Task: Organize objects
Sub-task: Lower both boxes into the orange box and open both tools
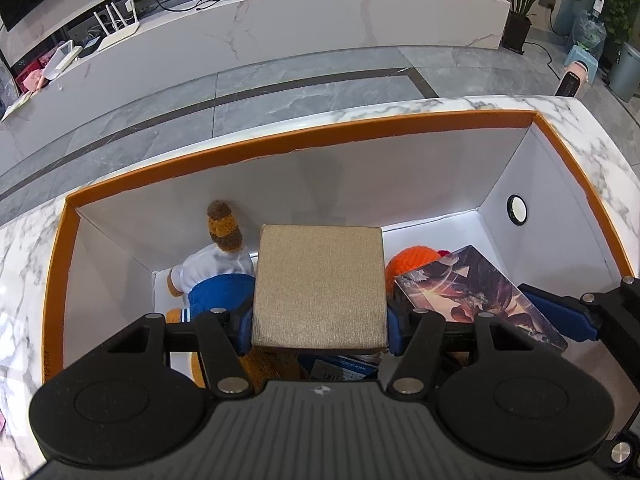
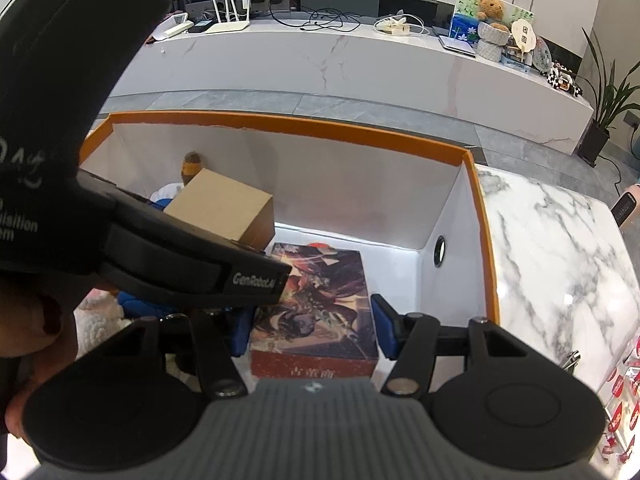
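The bin (image 1: pixel 296 142), orange-rimmed and white inside, sits on the marble tabletop (image 1: pixel 24 248) and already holds a plush doll (image 1: pixel 218 264), something orange and knitted (image 1: pixel 408 262) and a few smaller items. My left jaws (image 1: pixel 320 330) grip a tan box (image 1: pixel 320 280) above the middle of the bin. My right jaws (image 2: pixel 308 330) clamp a printed box (image 2: pixel 316 300) low at its right end. I judge both boxes remain to be set down and released.
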Demonstrator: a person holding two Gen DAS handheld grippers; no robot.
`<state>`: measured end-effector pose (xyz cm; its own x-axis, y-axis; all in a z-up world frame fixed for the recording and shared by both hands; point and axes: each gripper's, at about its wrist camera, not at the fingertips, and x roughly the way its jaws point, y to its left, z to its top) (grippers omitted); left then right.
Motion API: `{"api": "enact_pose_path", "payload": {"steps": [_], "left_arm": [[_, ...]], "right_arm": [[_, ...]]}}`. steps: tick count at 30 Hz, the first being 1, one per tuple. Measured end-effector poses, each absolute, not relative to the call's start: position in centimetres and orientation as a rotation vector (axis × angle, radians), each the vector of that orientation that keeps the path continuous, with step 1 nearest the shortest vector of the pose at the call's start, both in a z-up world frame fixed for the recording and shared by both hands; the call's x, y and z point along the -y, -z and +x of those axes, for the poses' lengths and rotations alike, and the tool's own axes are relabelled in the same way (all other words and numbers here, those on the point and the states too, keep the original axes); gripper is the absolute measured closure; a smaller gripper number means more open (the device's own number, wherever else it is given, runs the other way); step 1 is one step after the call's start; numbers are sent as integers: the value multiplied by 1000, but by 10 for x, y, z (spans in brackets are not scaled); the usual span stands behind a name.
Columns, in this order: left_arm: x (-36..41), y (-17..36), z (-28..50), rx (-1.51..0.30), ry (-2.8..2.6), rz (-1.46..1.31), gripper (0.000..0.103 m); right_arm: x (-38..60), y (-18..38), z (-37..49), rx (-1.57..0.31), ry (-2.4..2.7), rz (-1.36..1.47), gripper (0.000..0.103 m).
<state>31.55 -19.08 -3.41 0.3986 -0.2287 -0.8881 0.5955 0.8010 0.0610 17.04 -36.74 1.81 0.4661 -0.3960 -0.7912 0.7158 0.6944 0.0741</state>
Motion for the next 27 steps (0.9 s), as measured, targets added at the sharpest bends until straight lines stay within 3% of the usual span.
{"api": "enact_pose_path", "payload": {"steps": [23, 26, 27], "left_arm": [[190, 35, 314, -1044, 554, 423, 34], [190, 35, 313, -1044, 550, 425, 32], [190, 35, 313, -1043, 550, 427, 27]], "right_arm": [[369, -16, 170, -843, 724, 435, 42], [369, -17, 171, -843, 726, 436, 41], [369, -17, 171, -843, 726, 436, 41]]}}
